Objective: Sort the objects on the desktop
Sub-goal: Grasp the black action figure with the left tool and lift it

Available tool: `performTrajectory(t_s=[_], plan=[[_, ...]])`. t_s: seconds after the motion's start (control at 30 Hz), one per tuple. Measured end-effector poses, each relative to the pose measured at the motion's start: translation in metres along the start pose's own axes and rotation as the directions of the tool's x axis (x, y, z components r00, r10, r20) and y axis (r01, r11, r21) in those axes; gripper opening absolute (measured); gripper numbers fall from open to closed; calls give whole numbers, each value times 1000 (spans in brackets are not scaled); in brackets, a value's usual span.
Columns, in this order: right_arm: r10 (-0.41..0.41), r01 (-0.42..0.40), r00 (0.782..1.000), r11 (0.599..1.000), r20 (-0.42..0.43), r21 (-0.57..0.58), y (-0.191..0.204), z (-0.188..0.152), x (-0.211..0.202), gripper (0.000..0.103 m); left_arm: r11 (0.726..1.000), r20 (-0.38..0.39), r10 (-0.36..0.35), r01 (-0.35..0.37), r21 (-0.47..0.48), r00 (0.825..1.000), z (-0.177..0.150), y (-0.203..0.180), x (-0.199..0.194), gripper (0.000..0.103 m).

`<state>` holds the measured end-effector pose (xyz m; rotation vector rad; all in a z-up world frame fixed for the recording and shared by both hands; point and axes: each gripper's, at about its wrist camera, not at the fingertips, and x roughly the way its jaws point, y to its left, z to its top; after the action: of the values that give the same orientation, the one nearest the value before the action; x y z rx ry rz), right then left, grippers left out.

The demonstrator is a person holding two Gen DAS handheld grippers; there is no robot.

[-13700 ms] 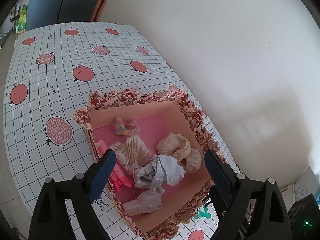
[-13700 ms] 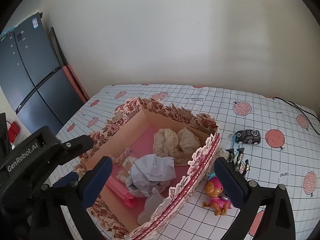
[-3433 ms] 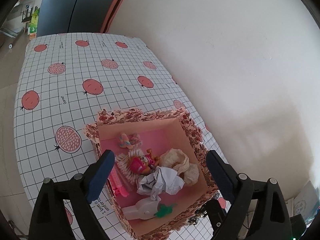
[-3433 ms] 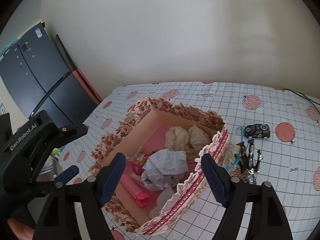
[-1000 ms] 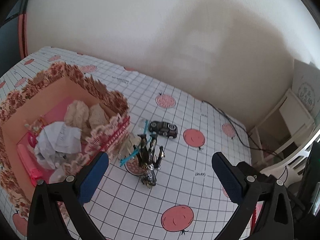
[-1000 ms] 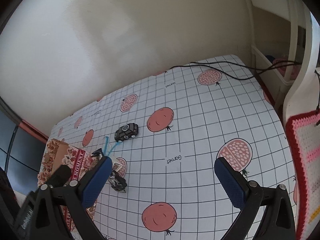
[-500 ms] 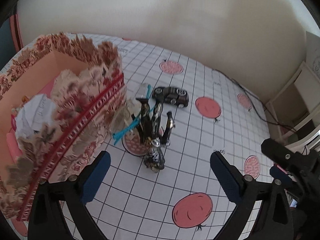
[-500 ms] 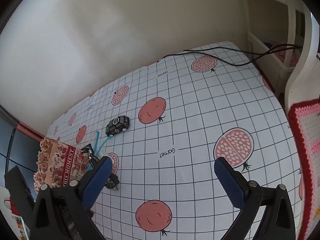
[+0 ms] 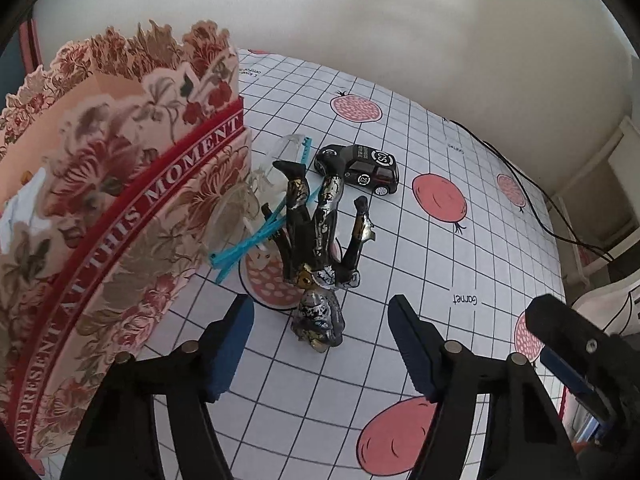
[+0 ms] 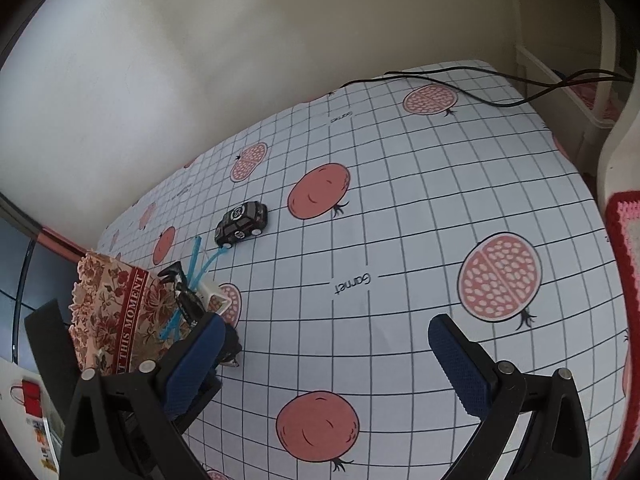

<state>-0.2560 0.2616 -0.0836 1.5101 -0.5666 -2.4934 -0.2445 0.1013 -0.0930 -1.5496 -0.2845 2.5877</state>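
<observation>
A black and silver action figure lies on the tablecloth, head toward me, beside blue plastic sticks and a clear plastic piece. My left gripper is open, low over the table, its fingers either side of the figure's head without touching. A black toy car stands beyond the figure. The floral box stands close on the left. My right gripper is open and empty over bare cloth. The right wrist view shows the car and box to its left; the figure is mostly hidden behind its left finger.
The table has a white grid cloth with pomegranate prints. A black cable runs along its far right edge. White furniture and a red crocheted mat lie past the right edge. The wall is close behind.
My left gripper has moved down and forward to the action figure, which now sits between its fingers. The right gripper has barely moved.
</observation>
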Motion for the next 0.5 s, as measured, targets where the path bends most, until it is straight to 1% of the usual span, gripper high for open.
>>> performTrajectory(t_s=[0.03,0.1,0.17,0.2,0.23,0.27,0.3,0.33,0.5], plan=[[6,-6,1000,1000,0,-3,1,0,1,103,1000,0,-3,3,2,1000,0,-1,2,65],[21,-21,1000,1000,5,-3,1,-1,2,103,1000,0,1,-1,13,1000,1,-4,6,62],[38,-38,999,999,13,-2,1,-1,2,103,1000,3,2,-2,5,1000,2,-4,10,51],[41,-41,999,999,17,-3,1,0,2,103,1000,1,0,0,1,1000,3,-4,11,49],[40,-40,999,999,21,-7,2,0,2,103,1000,-1,-1,1,-6,1000,3,-3,13,43],[40,-40,999,999,24,-11,2,0,3,103,1000,-3,4,-4,-13,1000,3,-1,15,35],[44,-44,999,999,27,-13,2,0,4,103,1000,-4,5,-5,-24,1000,4,1,16,31],[48,-47,998,999,28,-12,2,0,5,103,999,-4,-4,4,-34,1000,4,2,17,29],[59,-58,998,998,24,-6,2,2,15,103,996,-12,-53,52,-70,999,6,8,17,28]])
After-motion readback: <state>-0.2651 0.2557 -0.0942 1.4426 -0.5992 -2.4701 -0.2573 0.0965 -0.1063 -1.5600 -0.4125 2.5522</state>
